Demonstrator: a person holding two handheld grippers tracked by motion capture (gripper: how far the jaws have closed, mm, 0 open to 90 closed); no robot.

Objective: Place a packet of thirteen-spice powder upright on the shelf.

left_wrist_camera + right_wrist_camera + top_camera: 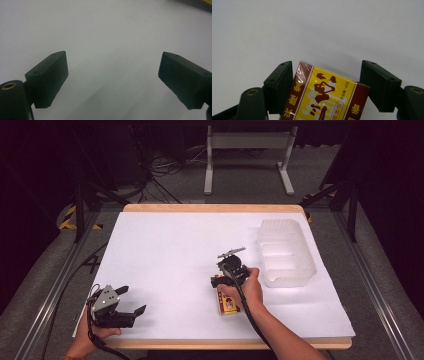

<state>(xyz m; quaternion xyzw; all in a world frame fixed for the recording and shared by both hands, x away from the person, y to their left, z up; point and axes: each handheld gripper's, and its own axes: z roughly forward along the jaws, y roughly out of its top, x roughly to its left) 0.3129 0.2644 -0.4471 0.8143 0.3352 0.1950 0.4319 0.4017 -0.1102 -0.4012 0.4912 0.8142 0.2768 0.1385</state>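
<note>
Bare table [165,245] (left side); tray [286,251] blocks right.

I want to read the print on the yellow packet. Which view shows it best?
The right gripper view: the yellow packet lies close up between the jaws, its print sharp. The high view shows it small, partly under the right hand. The left gripper view catches just a blurred corner.

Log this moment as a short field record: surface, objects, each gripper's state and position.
surface: wooden table covered by a white sheet
container: translucent plastic tray with compartments, on the far right part of the sheet, looks empty
item: yellow and dark red printed packet, lying near the front edge
right gripper: jaws either side of the packet, not visibly clamped
left gripper: jaws wide apart, nothing between them, at the front left corner
</note>
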